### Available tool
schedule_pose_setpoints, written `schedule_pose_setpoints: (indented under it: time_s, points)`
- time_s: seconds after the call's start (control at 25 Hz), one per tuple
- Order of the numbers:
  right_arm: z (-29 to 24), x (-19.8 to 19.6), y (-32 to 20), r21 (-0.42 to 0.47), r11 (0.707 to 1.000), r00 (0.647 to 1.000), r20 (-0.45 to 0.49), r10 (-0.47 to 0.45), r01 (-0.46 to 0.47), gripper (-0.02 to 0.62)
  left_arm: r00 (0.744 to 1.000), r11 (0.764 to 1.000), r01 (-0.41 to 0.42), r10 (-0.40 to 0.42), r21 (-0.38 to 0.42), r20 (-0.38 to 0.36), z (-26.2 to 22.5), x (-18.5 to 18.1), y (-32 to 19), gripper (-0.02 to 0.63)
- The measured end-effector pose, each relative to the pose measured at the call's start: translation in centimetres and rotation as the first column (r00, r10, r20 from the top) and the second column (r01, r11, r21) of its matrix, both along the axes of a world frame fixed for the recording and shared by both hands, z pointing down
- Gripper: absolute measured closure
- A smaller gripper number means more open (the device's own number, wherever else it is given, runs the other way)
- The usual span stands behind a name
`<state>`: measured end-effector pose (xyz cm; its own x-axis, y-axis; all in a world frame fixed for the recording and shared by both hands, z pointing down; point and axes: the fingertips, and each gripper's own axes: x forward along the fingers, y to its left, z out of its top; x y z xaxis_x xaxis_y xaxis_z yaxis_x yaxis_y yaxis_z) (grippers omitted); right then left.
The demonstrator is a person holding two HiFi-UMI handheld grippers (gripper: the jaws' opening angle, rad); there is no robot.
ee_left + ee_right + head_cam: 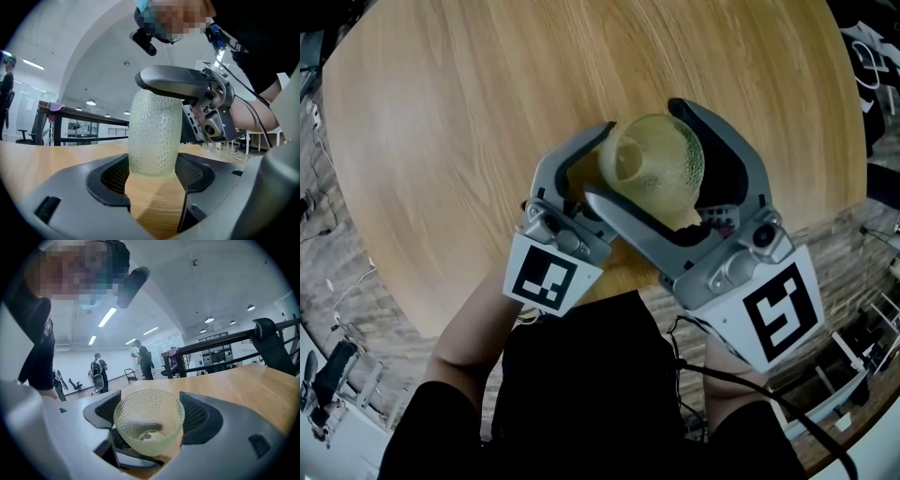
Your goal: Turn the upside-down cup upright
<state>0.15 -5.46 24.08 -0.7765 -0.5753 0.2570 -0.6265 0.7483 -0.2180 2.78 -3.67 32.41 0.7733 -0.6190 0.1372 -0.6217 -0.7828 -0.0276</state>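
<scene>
A yellow-green dimpled glass cup (661, 164) hangs above the round wooden table (441, 141), lying on its side. My right gripper (633, 150) is shut on it, one finger along each flank. In the right gripper view the cup's (149, 420) open mouth faces the camera between the pads, and the right gripper (149, 427) clasps it. My left gripper (591, 169) stands open beside it, its jaws spread either side of the cup's base end without pressing. In the left gripper view the cup (154, 133) sits just beyond the left gripper (152, 180), with a right fingertip (173, 82) over it.
The table's near edge curves just in front of the person's body. A black cable (722, 375) trails from the right gripper. Far off, two people (140, 359) stand in the hall, and a dark railing (84, 115) runs behind the table.
</scene>
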Motion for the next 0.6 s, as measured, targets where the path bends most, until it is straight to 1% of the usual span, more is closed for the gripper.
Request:
schedule_pose_setpoints:
  time_s: [0.2, 0.44, 0.52, 0.6]
  points:
    - [0.0, -0.1, 0.1, -0.009, 1.000, 1.000, 0.003, -0.003, 0.003, 0.209, 1.000, 1.000, -0.018, 0.018, 0.010, 0.003, -0.2, 0.2, 0.0, 0.310]
    - [-0.3, 0.1, -0.4, -0.042, 0.999, 0.996, 0.092, 0.014, -0.010, 0.207, 0.999, 1.000, -0.024, 0.023, 0.016, 0.033, -0.3, -0.5, 0.1, 0.308]
    - [-0.3, 0.1, -0.5, -0.031, 0.999, 0.995, 0.092, 0.024, -0.021, 0.207, 0.999, 1.000, -0.011, 0.011, 0.014, 0.042, -0.2, -0.7, 0.1, 0.308]
    - [-0.2, 0.3, -0.7, -0.011, 0.999, 0.996, 0.072, 0.048, -0.047, 0.207, 0.999, 1.000, 0.001, -0.001, 0.016, 0.052, -0.1, -1.0, 0.0, 0.308]
